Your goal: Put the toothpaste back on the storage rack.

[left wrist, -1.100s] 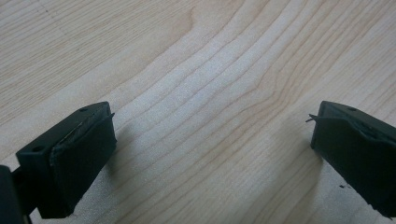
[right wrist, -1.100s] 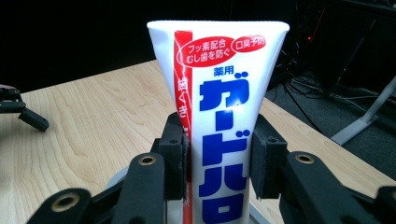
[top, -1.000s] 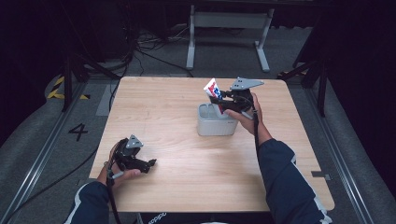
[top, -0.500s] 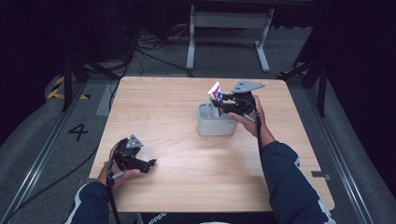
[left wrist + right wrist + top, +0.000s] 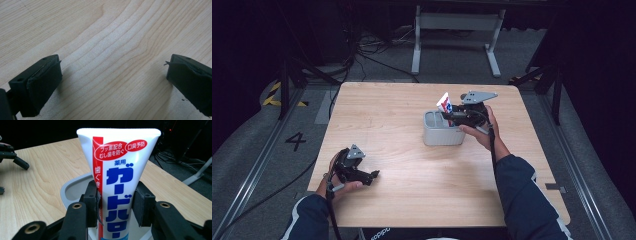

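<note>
The white toothpaste tube (image 5: 117,177) has Japanese words on it. Two red bubbles near its top say フッ素配合 むし歯を防ぐ and 口臭予防. Under them stand 薬用 and big blue letters ガードハロー. On the floor left of the tabletop (image 5: 387,115) is a painted 4 (image 5: 295,141).

White toothpaste tube (image 5: 117,185) with red stripe and blue lettering, upright, flat crimped end up, lower end down inside grey tub (image 5: 441,134). Pinched at mid-body from both sides. Tub oblong, open-topped, standing on wooden table right of centre; tube (image 5: 444,102) rising from its rim at about one o'clock.
</note>
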Tool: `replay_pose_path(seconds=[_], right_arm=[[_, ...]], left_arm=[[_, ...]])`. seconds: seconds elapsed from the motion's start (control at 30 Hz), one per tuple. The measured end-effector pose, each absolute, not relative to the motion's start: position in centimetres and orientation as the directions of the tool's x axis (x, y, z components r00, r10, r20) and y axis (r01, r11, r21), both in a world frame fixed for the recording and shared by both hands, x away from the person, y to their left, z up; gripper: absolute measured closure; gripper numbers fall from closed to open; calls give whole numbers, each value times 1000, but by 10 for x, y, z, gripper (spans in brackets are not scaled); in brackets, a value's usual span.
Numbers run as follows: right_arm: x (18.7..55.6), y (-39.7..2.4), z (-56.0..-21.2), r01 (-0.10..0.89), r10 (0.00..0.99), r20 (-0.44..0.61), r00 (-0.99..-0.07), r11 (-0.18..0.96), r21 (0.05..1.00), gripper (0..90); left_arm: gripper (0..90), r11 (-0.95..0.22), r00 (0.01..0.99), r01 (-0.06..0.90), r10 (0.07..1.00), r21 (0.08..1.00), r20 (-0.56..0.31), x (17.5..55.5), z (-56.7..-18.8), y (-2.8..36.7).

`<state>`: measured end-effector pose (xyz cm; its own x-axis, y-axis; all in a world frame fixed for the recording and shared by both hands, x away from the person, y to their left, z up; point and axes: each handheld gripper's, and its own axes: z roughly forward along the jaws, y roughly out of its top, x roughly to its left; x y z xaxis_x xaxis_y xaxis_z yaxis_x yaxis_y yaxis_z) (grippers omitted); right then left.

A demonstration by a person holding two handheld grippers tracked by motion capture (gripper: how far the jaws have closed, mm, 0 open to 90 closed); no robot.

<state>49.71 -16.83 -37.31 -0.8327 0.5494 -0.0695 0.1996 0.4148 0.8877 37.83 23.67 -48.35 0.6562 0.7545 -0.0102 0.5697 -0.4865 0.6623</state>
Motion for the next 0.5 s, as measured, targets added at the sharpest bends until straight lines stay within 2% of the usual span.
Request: replay_pose_path(seconds=[0.5], right_arm=[[491,-170,-374,209,539,-90,-838,468,859,605]], left_arm=[[2,-486,656,570,754,663,-10,378,-483,237]])
